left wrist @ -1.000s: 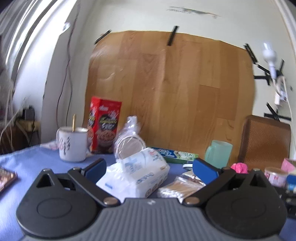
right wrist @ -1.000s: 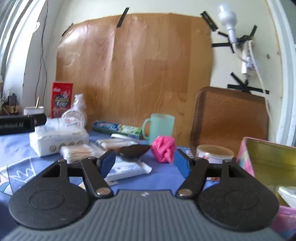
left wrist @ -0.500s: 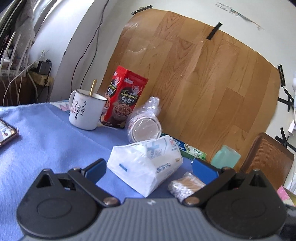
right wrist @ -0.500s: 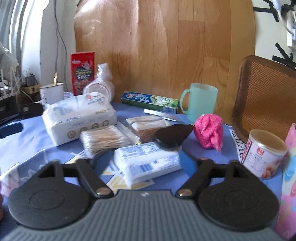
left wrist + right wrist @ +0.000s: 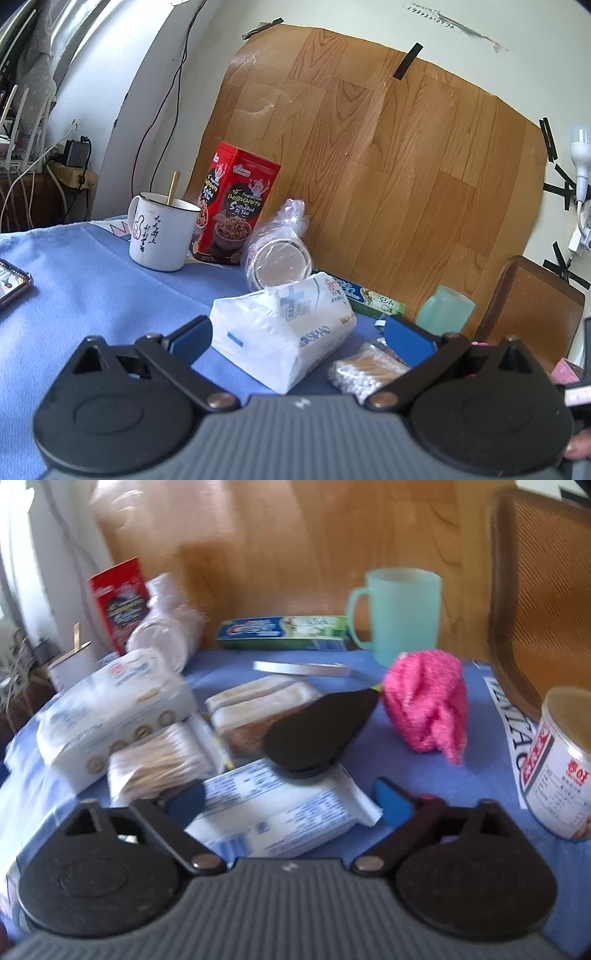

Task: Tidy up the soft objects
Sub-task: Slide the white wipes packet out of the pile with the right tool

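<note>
My left gripper (image 5: 297, 338) is open, its blue pads on either side of a white soft tissue pack (image 5: 284, 332) on the blue tablecloth, not touching it. My right gripper (image 5: 290, 803) is open and straddles a flat white-and-blue wipes pack (image 5: 277, 812). In the right wrist view the tissue pack (image 5: 114, 716) lies at the left, a bag of cotton swabs (image 5: 159, 760) beside it, and a pink fluffy cloth (image 5: 424, 705) at the right. The cotton swabs also show in the left wrist view (image 5: 364, 371).
A black teardrop-shaped object (image 5: 317, 731) rests on the wipes pack and a wrapped snack (image 5: 258, 709). A teal mug (image 5: 402, 613), toothpaste box (image 5: 284, 631), tin can (image 5: 561, 764), white enamel mug (image 5: 162, 232), red box (image 5: 236, 214) and bagged cups (image 5: 277, 251) stand around.
Both grippers tilted down and moved closer to the table. The right one advanced until its pads flank the wipes pack. The left one neared the tissue pack.
</note>
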